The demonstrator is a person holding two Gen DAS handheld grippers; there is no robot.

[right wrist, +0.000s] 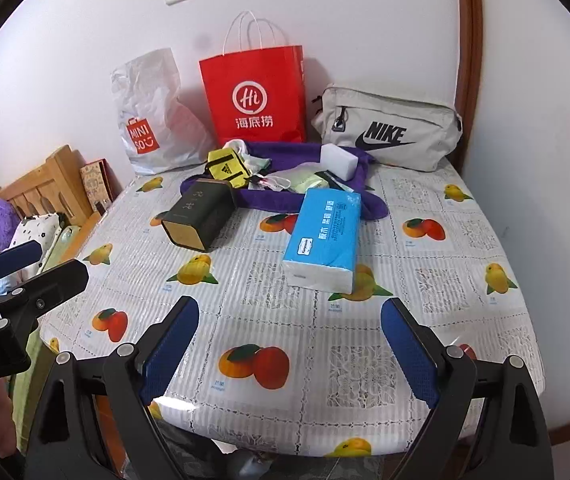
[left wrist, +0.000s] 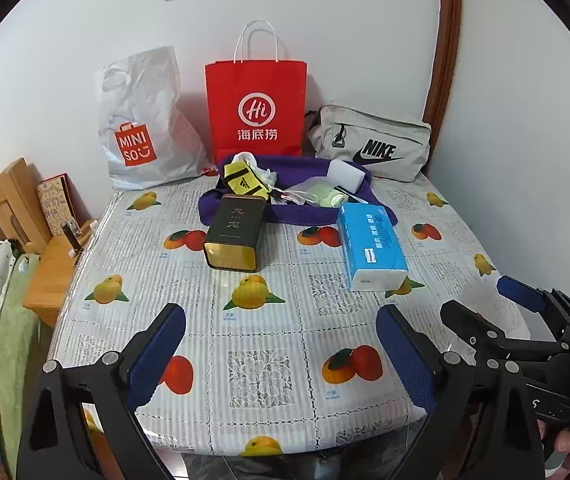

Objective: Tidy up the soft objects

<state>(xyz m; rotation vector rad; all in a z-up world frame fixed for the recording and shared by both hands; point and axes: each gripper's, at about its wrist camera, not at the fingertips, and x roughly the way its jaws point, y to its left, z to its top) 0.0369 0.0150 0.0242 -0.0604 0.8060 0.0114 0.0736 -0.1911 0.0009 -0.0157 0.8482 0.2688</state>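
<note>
Purple towel (left wrist: 245,216) partly under clutter

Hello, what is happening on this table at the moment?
A person holds two grippers over the near edge of the table, and nothing is picked up yet. The left gripper and the right gripper are both open and empty. Ahead lie a blue tissue pack, a dark tin and a purple cloth with small items on it.

The left hand-held gripper (left wrist: 281,354) is tilted downward with its blue-padded jaws wide apart and nothing between them. The right hand-held gripper (right wrist: 289,348) sits just beside it, equally spread and empty.
</note>
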